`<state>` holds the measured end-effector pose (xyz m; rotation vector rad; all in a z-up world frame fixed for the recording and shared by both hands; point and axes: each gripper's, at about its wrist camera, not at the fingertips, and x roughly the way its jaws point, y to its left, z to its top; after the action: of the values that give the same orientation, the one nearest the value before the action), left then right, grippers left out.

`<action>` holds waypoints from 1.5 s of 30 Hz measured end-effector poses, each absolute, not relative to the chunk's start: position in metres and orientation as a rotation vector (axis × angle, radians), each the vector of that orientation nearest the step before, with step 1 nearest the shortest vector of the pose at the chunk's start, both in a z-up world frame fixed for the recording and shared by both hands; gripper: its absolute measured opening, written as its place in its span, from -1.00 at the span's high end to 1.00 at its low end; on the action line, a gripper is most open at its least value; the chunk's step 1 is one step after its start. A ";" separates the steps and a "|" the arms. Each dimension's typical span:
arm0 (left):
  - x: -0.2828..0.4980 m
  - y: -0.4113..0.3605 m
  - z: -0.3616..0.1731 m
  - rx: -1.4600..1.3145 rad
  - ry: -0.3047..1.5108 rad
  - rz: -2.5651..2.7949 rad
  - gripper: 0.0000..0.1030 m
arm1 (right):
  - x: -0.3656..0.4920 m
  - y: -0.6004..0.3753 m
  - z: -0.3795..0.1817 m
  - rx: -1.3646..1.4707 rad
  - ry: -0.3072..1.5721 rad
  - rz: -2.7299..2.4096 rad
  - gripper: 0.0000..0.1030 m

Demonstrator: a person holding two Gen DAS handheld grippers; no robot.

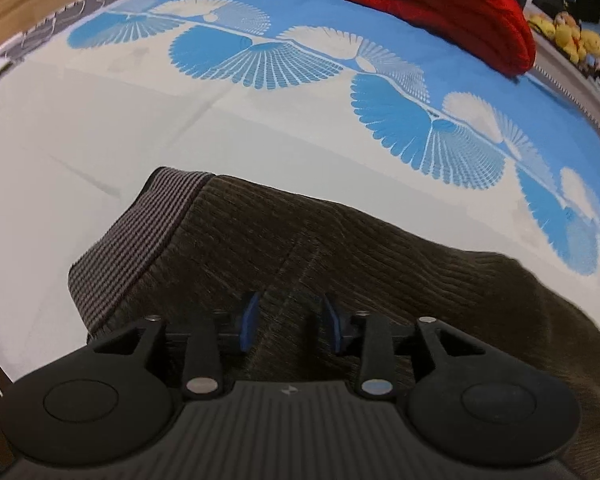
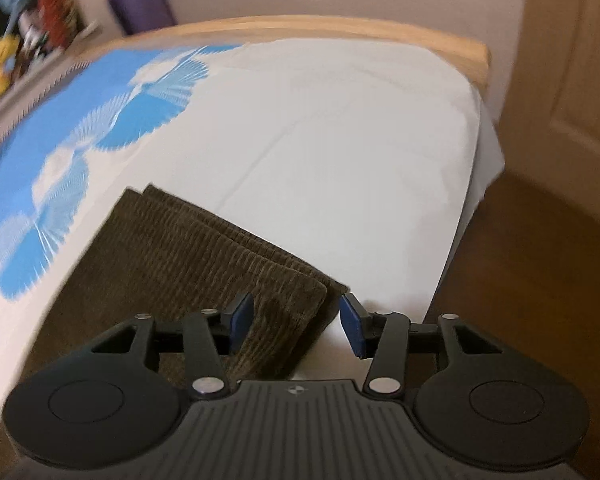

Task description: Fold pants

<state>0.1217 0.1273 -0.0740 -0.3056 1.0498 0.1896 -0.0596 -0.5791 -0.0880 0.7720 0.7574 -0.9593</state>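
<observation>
On the bed (image 1: 140, 120), pants (image 1: 300, 248) lie under both parted grippers (image 1: 292, 324) (image 2: 296, 326), unclamped.

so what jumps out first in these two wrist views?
The brown corduroy pants lie across the near part of the bed, striped waistband under the left gripper, leg ends under the right gripper. Behind them the bedspread carries bright blue fan prints, with a folded red garment at its far edge.
</observation>
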 end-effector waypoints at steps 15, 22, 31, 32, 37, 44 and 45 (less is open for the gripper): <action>0.108 0.114 -0.059 -0.259 1.002 0.077 0.17 | -0.065 -0.591 -0.122 1.047 0.720 -0.916 -0.07; 0.102 0.110 -0.051 -0.232 0.968 0.060 0.17 | -0.053 -0.592 -0.126 0.973 0.728 -0.939 0.67; 0.065 0.078 -0.014 -0.141 0.925 -0.051 0.17 | -0.054 -0.569 -0.083 0.882 0.543 -0.834 0.74; 0.058 0.072 -0.010 -0.134 0.910 -0.076 0.17 | -0.053 -0.564 -0.076 0.854 0.526 -0.820 0.75; 0.034 0.049 -0.015 -0.147 0.902 -0.142 0.17 | -0.048 -0.531 -0.039 0.717 0.441 -0.784 0.76; 0.049 0.058 -0.024 -0.240 0.934 -0.076 0.17 | -0.003 -0.397 0.029 0.257 0.256 -0.444 0.77; 0.051 0.062 -0.026 -0.262 0.942 -0.069 0.17 | 0.001 -0.371 0.033 0.191 0.245 -0.362 0.77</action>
<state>0.0508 0.0623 -0.0257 -0.2625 0.9422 -0.0686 0.0014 -0.3705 0.0332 0.1913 0.2450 -0.3622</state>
